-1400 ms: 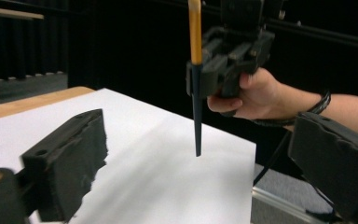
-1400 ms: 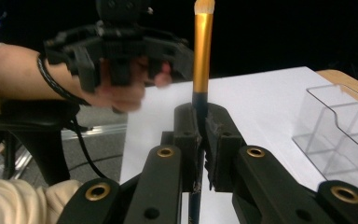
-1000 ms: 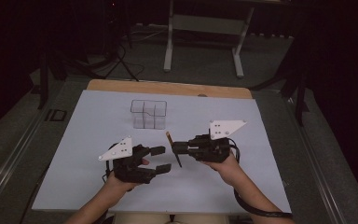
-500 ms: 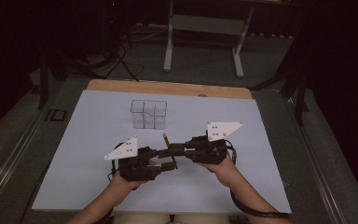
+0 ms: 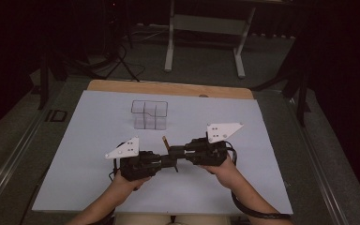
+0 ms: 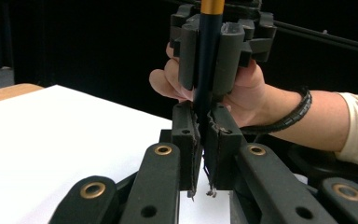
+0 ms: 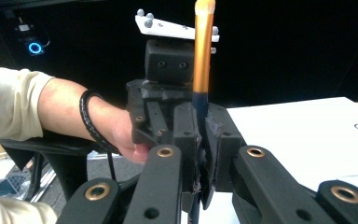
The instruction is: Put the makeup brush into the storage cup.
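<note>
Covering wooden table [image 5: 168,87], white sheet [image 5: 75,154], dark room

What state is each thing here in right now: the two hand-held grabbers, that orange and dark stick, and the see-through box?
Left gripper: shut on the stick's dark end.
Right gripper: shut on the stick as well.
Stick: upright, held by both grippers at once, orange end up, off the table.
Clear box: standing on the white sheet, apart from the grippers; looks empty.
White sheet: lying flat on the table.
</note>
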Available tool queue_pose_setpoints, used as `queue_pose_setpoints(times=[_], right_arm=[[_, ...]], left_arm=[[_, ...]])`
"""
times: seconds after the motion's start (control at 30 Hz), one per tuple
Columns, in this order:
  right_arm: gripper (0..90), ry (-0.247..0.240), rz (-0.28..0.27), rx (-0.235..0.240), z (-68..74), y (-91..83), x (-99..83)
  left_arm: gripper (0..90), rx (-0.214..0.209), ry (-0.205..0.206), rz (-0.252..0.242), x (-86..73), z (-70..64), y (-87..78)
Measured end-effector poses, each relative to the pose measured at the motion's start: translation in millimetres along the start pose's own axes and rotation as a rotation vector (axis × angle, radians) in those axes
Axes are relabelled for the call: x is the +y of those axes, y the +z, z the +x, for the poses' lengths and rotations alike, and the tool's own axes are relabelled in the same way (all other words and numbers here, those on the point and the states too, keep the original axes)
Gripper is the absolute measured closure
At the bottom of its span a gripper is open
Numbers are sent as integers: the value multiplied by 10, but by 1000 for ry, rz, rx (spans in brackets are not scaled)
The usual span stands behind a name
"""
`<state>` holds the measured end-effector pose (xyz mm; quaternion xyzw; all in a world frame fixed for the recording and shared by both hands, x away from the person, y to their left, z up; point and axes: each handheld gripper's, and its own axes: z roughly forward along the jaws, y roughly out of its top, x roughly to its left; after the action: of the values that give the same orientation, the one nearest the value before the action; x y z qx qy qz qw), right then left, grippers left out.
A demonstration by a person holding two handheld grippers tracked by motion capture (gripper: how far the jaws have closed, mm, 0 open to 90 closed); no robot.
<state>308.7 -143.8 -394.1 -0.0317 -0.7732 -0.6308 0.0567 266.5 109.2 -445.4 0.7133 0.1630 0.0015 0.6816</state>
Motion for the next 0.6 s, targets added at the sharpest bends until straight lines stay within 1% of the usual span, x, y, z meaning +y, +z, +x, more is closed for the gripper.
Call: queue_pose_setpoints(times=[0.03,0.13,0.23,0.3,0.33,0.4,0.43,0.47,0.5,0.53,0.57,0.6], right_arm=[[838,2,2,3,3,-3,-2],[838,2,8,8,7,-5,-2],[832,3,19,13,12,-9,2],[827,5,22,16,11,-8,3],[823,1,28,13,13,-9,7],[815,-9,38,11,22,-13,22],[780,-12,57,9,25,-10,40],[780,-12,57,9,25,-10,40],[779,-18,73,14,26,-9,58],[779,-18,73,14,26,-9,58],[777,-20,93,19,22,-8,76],[777,-20,93,19,22,-8,76]], left_arm=[[844,-8,4,9,3,-1,0],[846,-13,6,20,7,-4,-1],[851,-14,17,31,9,-11,2],[851,-15,15,35,10,-11,4],[852,-18,10,41,12,-9,4],[852,-24,18,53,16,-15,8],[853,-27,22,63,19,-20,15],[853,-28,28,72,21,-24,19],[853,-26,30,79,22,-29,26],[853,-28,28,89,24,-31,32],[853,-21,38,97,24,-37,37],[853,-24,37,104,24,-38,43]])
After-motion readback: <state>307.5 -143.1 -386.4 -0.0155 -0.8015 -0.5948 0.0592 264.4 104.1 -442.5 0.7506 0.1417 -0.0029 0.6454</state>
